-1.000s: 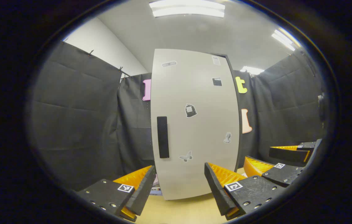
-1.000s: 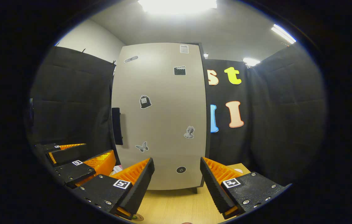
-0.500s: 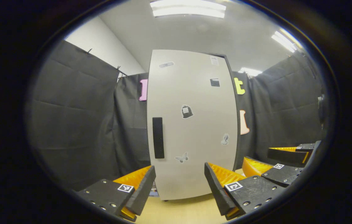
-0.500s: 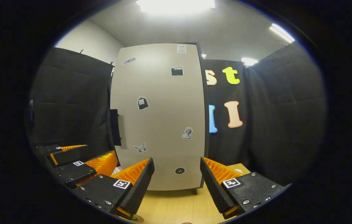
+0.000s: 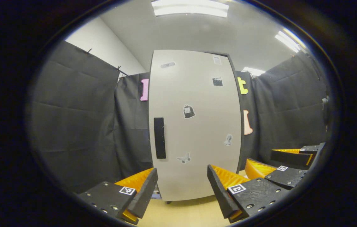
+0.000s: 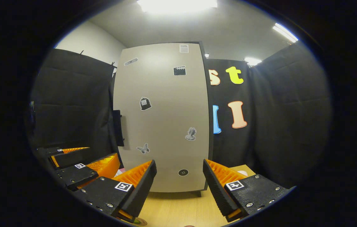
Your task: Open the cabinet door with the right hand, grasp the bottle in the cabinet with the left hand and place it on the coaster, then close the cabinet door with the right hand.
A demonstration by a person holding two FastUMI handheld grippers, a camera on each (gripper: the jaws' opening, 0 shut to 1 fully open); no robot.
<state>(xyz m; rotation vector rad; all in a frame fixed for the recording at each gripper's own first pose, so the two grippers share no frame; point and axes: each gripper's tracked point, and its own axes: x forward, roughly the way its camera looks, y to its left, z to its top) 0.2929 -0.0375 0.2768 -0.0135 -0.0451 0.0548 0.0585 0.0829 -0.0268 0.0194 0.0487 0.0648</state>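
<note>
1. Here the cabinet door (image 5: 196,126) is shut: a tall, smooth, matte pale panel dotted with small stickers, standing on a light wood-grain table (image 6: 178,211).
2. A flat dark bar handle (image 5: 159,137) sits upright near the door's left edge (the right gripper view shows it side-on, standing proud).
3. The left gripper (image 5: 181,186) and right gripper (image 6: 179,179) both gape wide before the door, holding nothing, ridged pads (image 6: 137,174) facing inward.

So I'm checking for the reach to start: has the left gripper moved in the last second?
Yes, slightly. In the left gripper view the cabinet door and its handle have slid left, so the left gripper has swung a little to the right.
</note>
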